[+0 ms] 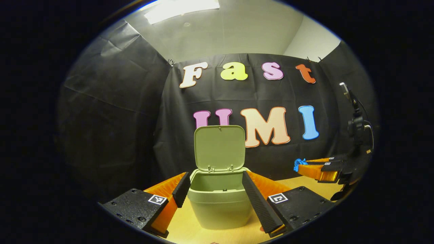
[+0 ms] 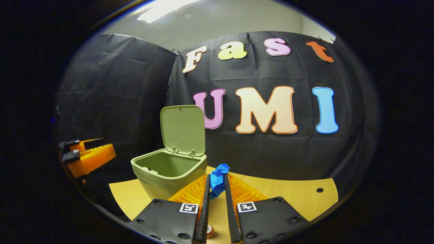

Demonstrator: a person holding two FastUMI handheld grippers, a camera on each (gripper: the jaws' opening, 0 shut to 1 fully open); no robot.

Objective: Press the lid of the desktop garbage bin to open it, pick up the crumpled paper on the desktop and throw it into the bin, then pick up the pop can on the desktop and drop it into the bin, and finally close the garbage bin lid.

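Bin (image 1: 219, 203) sits on the bench (image 1: 186, 230) with its lid (image 1: 219, 147) hinged up and standing near vertical at the back; interior visible in the right gripper view (image 2: 166, 164), but the bottom is hidden by the near wall, so can't tell what's inside. Left hand-held gripper (image 1: 217, 195): jaws spread wide, nothing between them, one finger either side of the bin in the left gripper view; whether they touch its walls can't be told, the lower ends are cut off by the view's edge. Right hand-held gripper (image 2: 217, 189): jaws nearly together, clamped on the crumpled paper (image 2: 218, 181), a blue wad sticking up between the fingers, just right of the bin and lifted off the bench. Same gripper shows far right in the left gripper view (image 1: 307, 168), with a bit of the blue paper (image 1: 299, 163) at its tip; its rear part is dark and hard to make out. Left gripper also shows at the left edge of the right gripper view (image 2: 98, 149), partly cut off. Small round object (image 2: 210, 231) on the bench between the right gripper's fingers, mostly hidden; could be the pop can top, can't confirm. Dark dot (image 2: 319, 190) on the bench at right, too small to identify.
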